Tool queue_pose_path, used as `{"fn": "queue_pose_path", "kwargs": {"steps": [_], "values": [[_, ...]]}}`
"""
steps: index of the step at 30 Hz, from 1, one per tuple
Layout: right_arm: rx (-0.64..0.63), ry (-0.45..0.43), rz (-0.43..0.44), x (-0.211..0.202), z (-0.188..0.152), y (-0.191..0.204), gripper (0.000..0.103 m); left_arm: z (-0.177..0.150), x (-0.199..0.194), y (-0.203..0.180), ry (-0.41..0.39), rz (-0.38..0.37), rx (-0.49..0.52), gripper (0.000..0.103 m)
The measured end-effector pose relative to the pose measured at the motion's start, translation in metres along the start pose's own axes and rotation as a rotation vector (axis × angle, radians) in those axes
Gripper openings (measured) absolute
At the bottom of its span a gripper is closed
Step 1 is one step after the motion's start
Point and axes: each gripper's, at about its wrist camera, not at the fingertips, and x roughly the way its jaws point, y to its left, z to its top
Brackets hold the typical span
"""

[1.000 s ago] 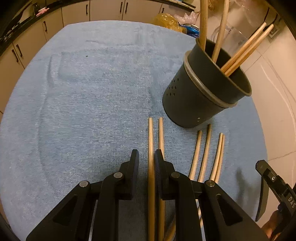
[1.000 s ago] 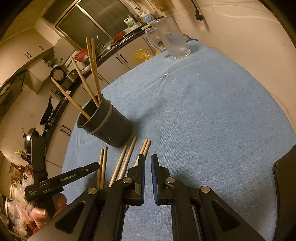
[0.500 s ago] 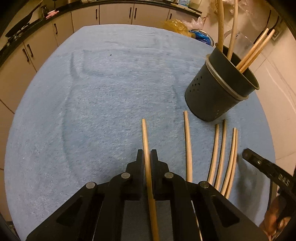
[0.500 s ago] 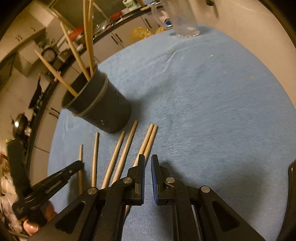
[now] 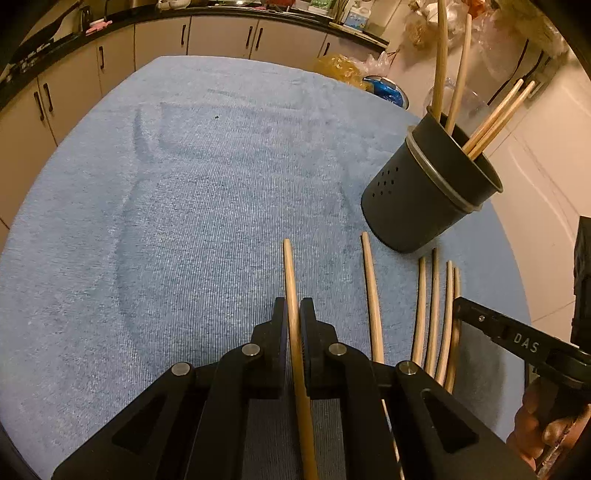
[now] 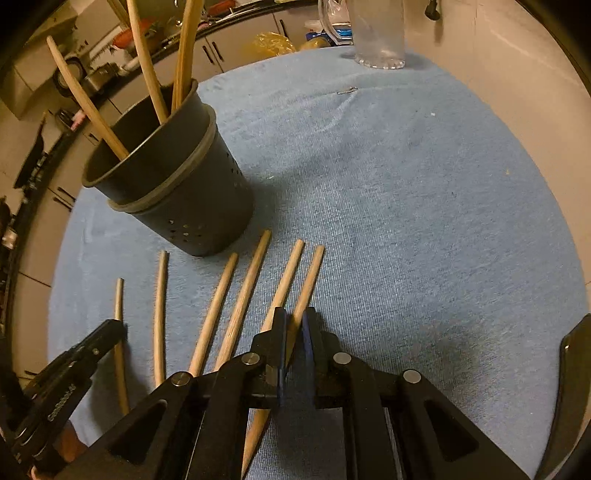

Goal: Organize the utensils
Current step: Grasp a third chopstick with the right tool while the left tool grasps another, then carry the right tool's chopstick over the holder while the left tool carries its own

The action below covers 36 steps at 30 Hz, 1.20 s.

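Observation:
My left gripper (image 5: 293, 308) is shut on a wooden chopstick (image 5: 290, 273), which points forward over the blue cloth (image 5: 184, 184). A dark perforated utensil holder (image 5: 424, 192) stands front right with several chopsticks upright in it. Several loose chopsticks (image 5: 434, 306) lie on the cloth to the right. In the right wrist view my right gripper (image 6: 294, 319) has its jaws close around the rightmost loose chopstick (image 6: 308, 280). The holder (image 6: 177, 188) is ahead to the left. The left gripper (image 6: 74, 369) shows at lower left.
A clear glass mug (image 6: 373, 33) stands at the far edge of the cloth. Kitchen cabinets (image 5: 166, 37) run behind the table. A white wall (image 6: 517, 55) lies to the right. Yellow and blue bags (image 5: 354, 74) sit beyond the table edge.
My left gripper closed on one chopstick and lifted it away from its neighbour. My right gripper moved forward and down over the rightmost chopstick, which now sits between its jaws.

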Motion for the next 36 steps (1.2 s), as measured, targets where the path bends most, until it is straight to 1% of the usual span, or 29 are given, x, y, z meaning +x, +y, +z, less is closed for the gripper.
{"fn": "queue_pose_path", "kwargs": {"steps": [3,7,9,11,15,16,19,23,26,30,36], "values": [[-0.023,-0.002,-0.029,0.002,0.002,0.004,0.010,-0.003,-0.001,0.001,-0.009,-0.007,0.006,0.007],[-0.048,-0.024,-0.026,0.002,0.001,0.007,0.009,-0.008,-0.003,0.006,-0.016,-0.042,-0.006,0.006],[-0.018,-0.027,0.012,0.000,0.000,0.001,0.007,-0.010,-0.006,0.008,-0.016,-0.080,-0.015,0.006],[0.017,-0.041,0.073,-0.006,-0.003,-0.008,0.006,-0.010,-0.011,0.007,-0.042,-0.094,-0.013,0.006],[0.042,-0.143,0.137,-0.037,-0.014,-0.021,0.006,-0.014,-0.030,0.004,-0.110,-0.146,-0.004,0.006],[0.041,-0.176,0.150,-0.048,-0.018,-0.025,0.006,-0.014,-0.033,0.003,-0.119,-0.146,-0.002,0.006],[0.029,-0.279,0.185,-0.078,-0.028,-0.029,0.006,-0.018,-0.044,-0.001,-0.141,-0.111,0.003,0.006],[0.002,-0.407,0.216,-0.110,-0.044,-0.030,0.006,-0.024,-0.067,-0.004,-0.168,-0.090,-0.013,0.006],[-0.027,-0.481,0.250,-0.128,-0.052,-0.029,0.006,-0.026,-0.084,-0.009,-0.189,-0.066,-0.014,0.006],[-0.065,-0.545,0.275,-0.145,-0.066,-0.018,0.006,-0.031,-0.104,-0.014,-0.218,-0.043,-0.009,0.006],[-0.080,-0.602,0.308,-0.172,-0.079,-0.030,0.006,-0.042,-0.128,-0.025,-0.247,-0.024,-0.002,0.006]]}}
